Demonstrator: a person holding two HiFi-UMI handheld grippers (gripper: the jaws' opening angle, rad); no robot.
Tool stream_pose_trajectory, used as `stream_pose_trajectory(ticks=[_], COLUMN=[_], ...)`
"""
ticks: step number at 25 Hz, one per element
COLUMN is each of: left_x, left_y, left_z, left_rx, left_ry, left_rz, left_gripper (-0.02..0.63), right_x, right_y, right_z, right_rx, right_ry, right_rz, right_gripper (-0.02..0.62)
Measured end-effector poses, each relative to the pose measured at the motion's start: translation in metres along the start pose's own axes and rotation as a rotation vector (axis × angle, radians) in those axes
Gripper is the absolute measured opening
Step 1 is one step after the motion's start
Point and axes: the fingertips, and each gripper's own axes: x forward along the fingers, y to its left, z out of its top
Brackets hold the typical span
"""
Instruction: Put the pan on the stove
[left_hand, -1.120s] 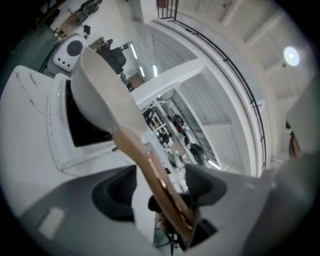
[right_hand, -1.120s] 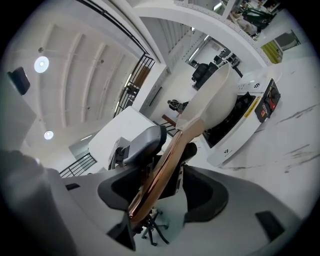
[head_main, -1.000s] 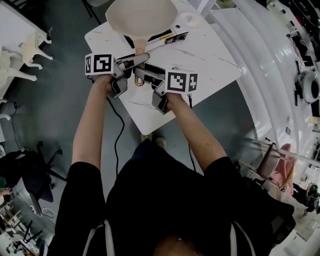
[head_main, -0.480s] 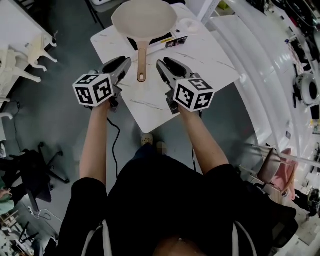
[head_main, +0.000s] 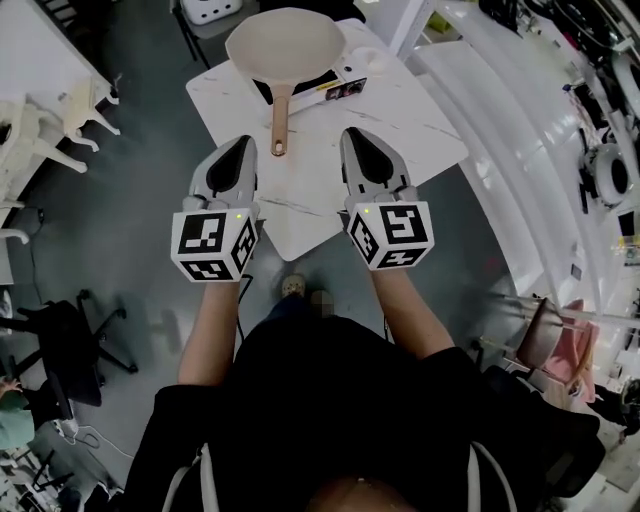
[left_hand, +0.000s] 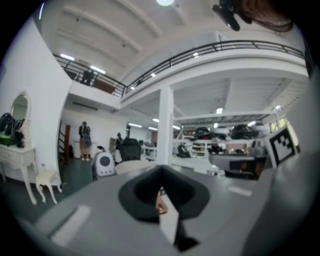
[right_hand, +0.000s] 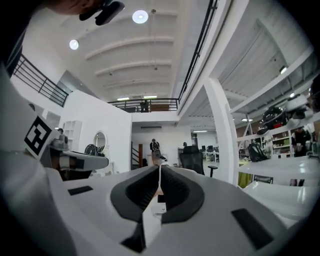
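Observation:
A cream pan with a copper-coloured handle sits on the flat black stove at the far end of the white marble table. Its handle points toward me. My left gripper and right gripper hover side by side above the table's near half, short of the handle and apart from it, marker cubes facing up. Both jaw pairs have just been closing with nothing between them. In the left gripper view the left gripper looks level across the room, and so does the right gripper.
White ornate chairs stand on the floor at the left and a black office chair at the lower left. A curved white counter runs along the right. A black cable hangs below the left hand.
Both grippers left the pan handle, drew back toward me and rose. They rolled until the marker cubes faced up, and their jaws went from open to shut. The pan stayed on the stove.

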Motion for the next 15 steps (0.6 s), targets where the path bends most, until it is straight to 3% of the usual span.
stream_pose_trajectory(ticks=[6, 15], left_x=[-0.031, -0.054], left_y=[-0.03, -0.05], left_z=[0.0, 0.002], left_rx=[0.02, 0.075], left_ry=[-0.021, -0.048], left_rz=[0.02, 0.027], left_gripper=[0.008, 0.008], right_x=[-0.04, -0.072], right_y=[0.008, 0.017], right_z=[-0.004, -0.004], right_rx=[-0.062, -0.07], right_ry=[0.006, -0.003], right_rz=[-0.048, -0.063], right_gripper=[0.026, 0.025])
